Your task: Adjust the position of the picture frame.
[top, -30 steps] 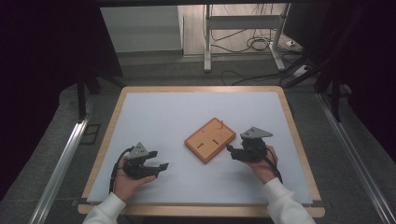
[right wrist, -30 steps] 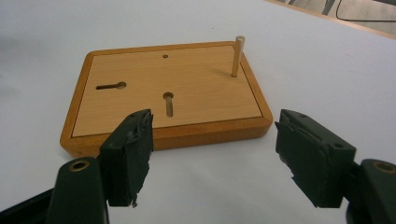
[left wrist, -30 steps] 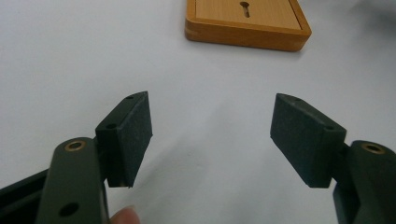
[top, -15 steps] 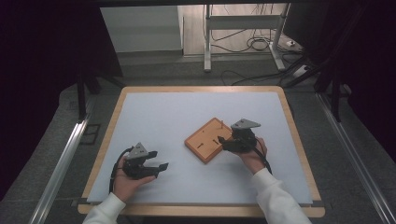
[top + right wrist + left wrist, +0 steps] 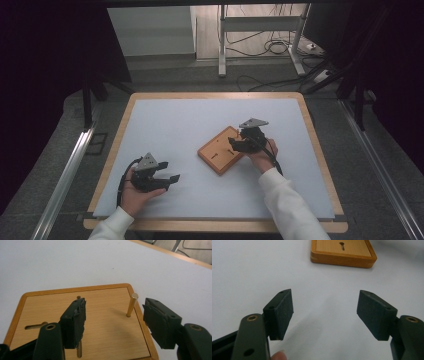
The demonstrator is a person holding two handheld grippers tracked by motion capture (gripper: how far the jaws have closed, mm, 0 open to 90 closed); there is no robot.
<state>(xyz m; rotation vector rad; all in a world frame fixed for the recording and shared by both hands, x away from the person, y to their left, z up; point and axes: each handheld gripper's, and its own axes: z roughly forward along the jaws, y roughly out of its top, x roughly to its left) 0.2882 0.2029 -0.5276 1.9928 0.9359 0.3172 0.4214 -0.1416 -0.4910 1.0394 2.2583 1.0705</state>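
Right hand-held gripper (image 5: 113,322) now over pegged wooden board (image 5: 105,315)

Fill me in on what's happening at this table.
A person works over a wooden board on a white table. The right gripper has been closing its jaws around an upright brass pin in the board, not yet touching it. The left gripper rests open on the table, apart from the board.

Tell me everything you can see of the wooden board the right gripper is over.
The flat rectangular wooden board has a pale inset face, a darker orange rim and rounded corners. It lies flat, turned askew, on the white table sheet. A keyhole slot is cut in its face, and an upright brass pin stands near one edge. The right gripper hovers above, jaws closing, apart from the pin.
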